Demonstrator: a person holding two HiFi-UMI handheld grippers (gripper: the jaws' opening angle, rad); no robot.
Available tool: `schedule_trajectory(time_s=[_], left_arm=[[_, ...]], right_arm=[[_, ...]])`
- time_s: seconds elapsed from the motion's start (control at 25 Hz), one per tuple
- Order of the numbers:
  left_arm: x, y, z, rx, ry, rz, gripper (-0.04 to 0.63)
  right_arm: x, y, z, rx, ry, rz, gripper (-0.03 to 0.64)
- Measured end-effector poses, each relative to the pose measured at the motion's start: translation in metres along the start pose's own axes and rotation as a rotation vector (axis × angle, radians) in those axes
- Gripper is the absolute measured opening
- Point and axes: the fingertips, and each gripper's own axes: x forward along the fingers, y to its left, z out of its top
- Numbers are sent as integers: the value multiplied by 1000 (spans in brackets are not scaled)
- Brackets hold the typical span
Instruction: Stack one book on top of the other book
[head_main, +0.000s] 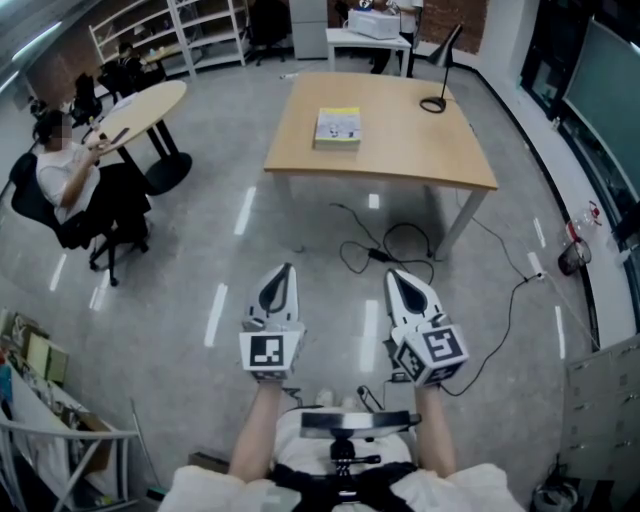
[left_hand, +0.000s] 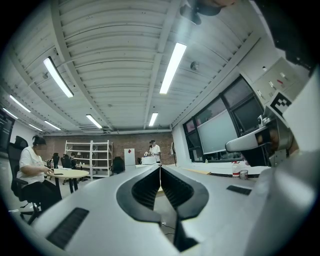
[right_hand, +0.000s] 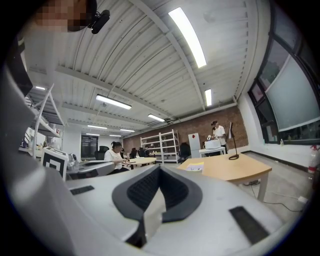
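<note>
Jaws together and empty, the left gripper (head_main: 283, 272) and right gripper (head_main: 393, 276) point level toward a book (head_main: 337, 128) lying well ahead on the tabletop (head_main: 400, 150) — roughly midway between them, neither hand clearly nearer. A second book can't be made out.

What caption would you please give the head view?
Left gripper and right gripper, both shut, face a table bearing a book.

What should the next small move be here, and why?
Probably step forward and carry both grippers toward the table. The left gripper and right gripper hang shut and empty over the floor, well short of the table, where a book lies out of reach.
</note>
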Motion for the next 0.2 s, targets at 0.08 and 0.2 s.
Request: schedule_trajectory(time_s=[0.08,0.2], left_arm=[[-1,3,-2,2,3,-2,9],[-1,4,-3,2,8,-5,9]], right_arm=[[2,3,0,-2,1,0,0],[4,4,2,-4,0,0,0]])
